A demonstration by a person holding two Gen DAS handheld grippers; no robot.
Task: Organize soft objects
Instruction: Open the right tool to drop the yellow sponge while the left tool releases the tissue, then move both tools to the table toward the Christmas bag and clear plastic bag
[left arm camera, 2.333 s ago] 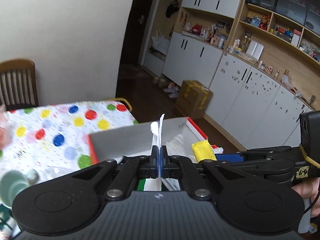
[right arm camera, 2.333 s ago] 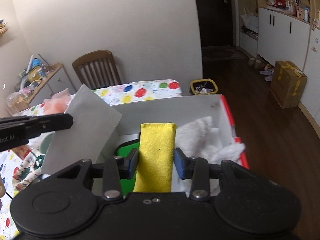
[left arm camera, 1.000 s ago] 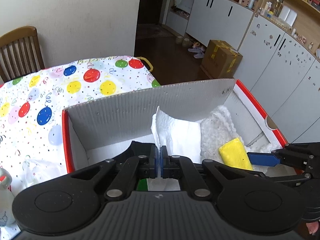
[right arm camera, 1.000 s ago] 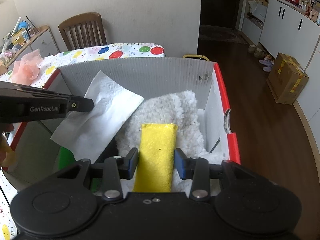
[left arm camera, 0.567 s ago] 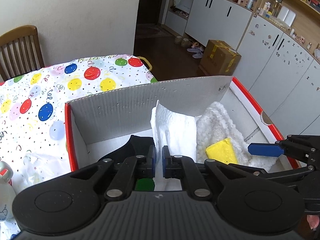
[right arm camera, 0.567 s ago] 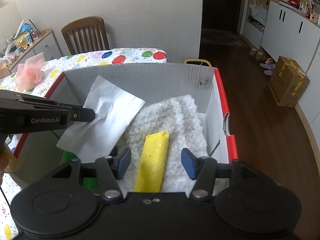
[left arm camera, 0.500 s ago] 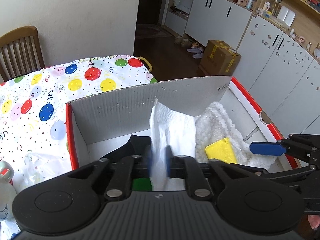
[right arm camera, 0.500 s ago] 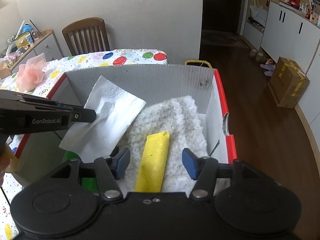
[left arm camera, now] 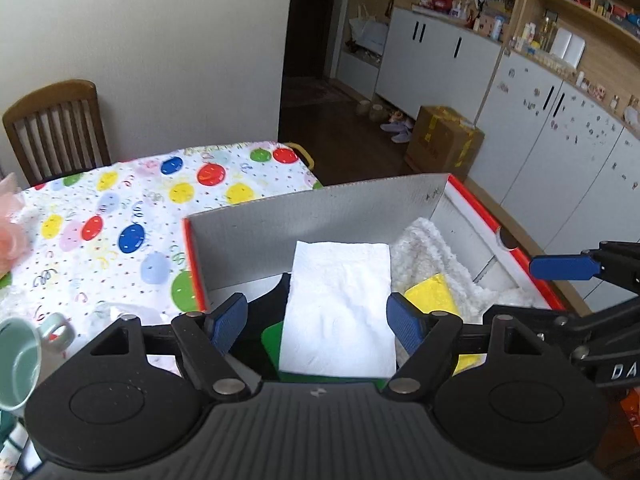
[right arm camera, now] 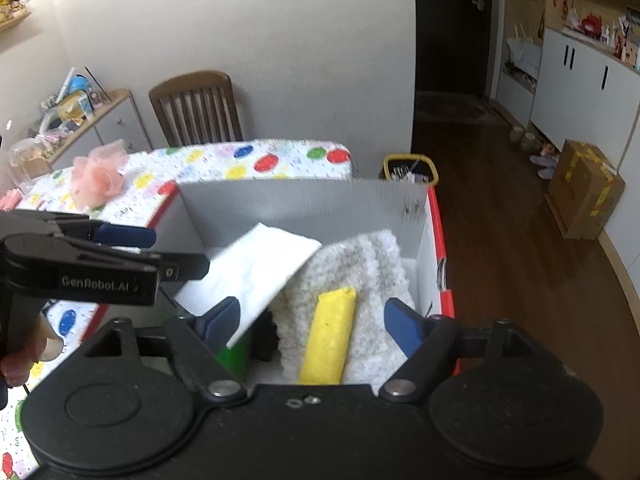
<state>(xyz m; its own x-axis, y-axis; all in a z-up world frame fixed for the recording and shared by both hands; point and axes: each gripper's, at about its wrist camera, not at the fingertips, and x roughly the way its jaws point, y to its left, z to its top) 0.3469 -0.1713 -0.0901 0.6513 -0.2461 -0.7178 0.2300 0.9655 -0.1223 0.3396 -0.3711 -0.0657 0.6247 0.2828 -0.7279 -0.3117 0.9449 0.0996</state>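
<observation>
A red-edged box with grey walls point(left arm camera: 312, 220) point(right arm camera: 304, 204) stands on the table. Inside lie a white paper napkin point(left arm camera: 340, 304) point(right arm camera: 256, 268), a fluffy white cloth point(left arm camera: 432, 256) point(right arm camera: 360, 268), a yellow sponge point(left arm camera: 430, 294) point(right arm camera: 330, 332) and a green item point(left arm camera: 272, 340) point(right arm camera: 234, 354). My left gripper point(left arm camera: 318, 322) is open above the napkin, which lies flat and free. My right gripper point(right arm camera: 312, 322) is open above the sponge, which rests on the fluffy cloth. Each gripper shows in the other's view.
The table has a balloon-print cloth point(left arm camera: 120, 208). A pale green mug point(left arm camera: 20, 364) stands at the left. A pink fabric flower point(right arm camera: 98, 174) lies further back. A wooden chair point(right arm camera: 196, 108) is behind the table. A cardboard carton point(right arm camera: 584, 188) sits on the floor.
Both grippers opened wide and rose. The left one released the napkin, which fell flat in the box. The right one released the sponge onto the fluffy cloth.
</observation>
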